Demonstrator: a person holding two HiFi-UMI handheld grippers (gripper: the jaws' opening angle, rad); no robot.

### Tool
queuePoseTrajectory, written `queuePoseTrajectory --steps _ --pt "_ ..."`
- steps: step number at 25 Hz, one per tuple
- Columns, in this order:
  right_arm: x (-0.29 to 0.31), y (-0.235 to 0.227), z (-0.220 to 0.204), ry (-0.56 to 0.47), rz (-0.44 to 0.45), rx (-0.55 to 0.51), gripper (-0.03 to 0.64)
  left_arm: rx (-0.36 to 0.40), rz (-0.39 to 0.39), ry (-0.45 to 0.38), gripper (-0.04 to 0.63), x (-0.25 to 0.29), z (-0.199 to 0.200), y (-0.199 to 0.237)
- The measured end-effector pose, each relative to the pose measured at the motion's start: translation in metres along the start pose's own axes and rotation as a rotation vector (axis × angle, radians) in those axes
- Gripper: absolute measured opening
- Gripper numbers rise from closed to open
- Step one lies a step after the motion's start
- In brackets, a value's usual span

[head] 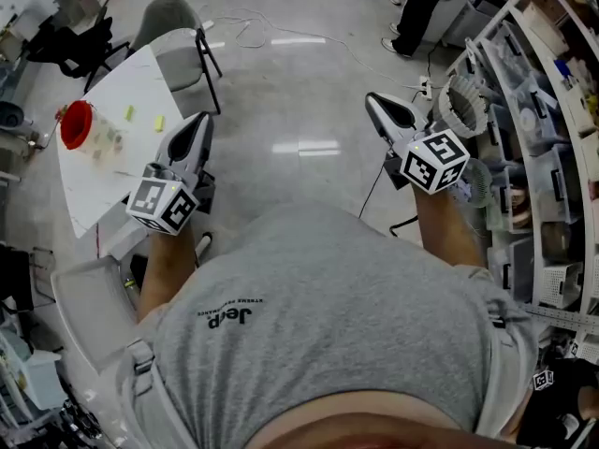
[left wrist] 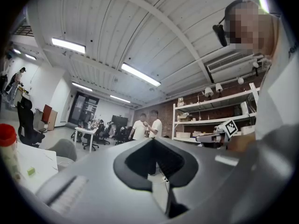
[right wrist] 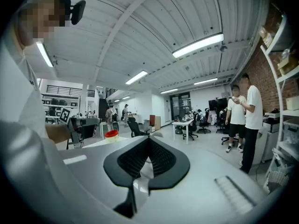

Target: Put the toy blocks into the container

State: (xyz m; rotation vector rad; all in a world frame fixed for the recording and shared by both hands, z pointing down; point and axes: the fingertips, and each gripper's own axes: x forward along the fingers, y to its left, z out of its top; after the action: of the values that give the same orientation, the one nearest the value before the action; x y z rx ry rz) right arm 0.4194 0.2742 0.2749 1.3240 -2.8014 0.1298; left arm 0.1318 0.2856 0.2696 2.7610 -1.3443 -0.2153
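From my head camera looking down, I hold both claws out level over a shiny grey floor, in front of my grey shirt. My left claw is beside the corner of a white table at the left, and my right claw is near crowded shelving at the right. On the table, well apart from both claws, stand a red-topped container and, near it, small yellow-green toy blocks. A grey chair stands at the table's far end. In the left gripper view, the two dark jaws meet at their tips with nothing between them. The container shows at the left edge, with one block on the tabletop below it, and the right claw shows at the right. In the right gripper view, the jaws are likewise pressed together and empty. The container shows small beyond them on the table, and two people stand at the right.
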Motion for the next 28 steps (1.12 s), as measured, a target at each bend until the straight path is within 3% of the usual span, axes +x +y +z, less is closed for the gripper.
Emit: queuePoseTrajectory --steps 8,11,13,28 --pt "-0.016 -0.014 0.008 -0.046 0.073 0.024 0.012 0.014 0.012 0.007 0.057 0.017 -0.001 -0.024" --pt "-0.026 -0.021 0.010 -0.070 0.120 0.044 0.191 0.020 0.016 0.007 0.057 0.026 -0.002 -0.038" --pt "-0.034 -0.030 0.012 -0.081 0.133 0.043 0.247 0.026 0.020 0.006 0.057 0.033 -0.002 -0.049" --pt "-0.047 -0.080 0.010 -0.112 0.183 0.034 0.275 0.052 0.051 0.036 0.057 0.068 -0.010 -0.092"
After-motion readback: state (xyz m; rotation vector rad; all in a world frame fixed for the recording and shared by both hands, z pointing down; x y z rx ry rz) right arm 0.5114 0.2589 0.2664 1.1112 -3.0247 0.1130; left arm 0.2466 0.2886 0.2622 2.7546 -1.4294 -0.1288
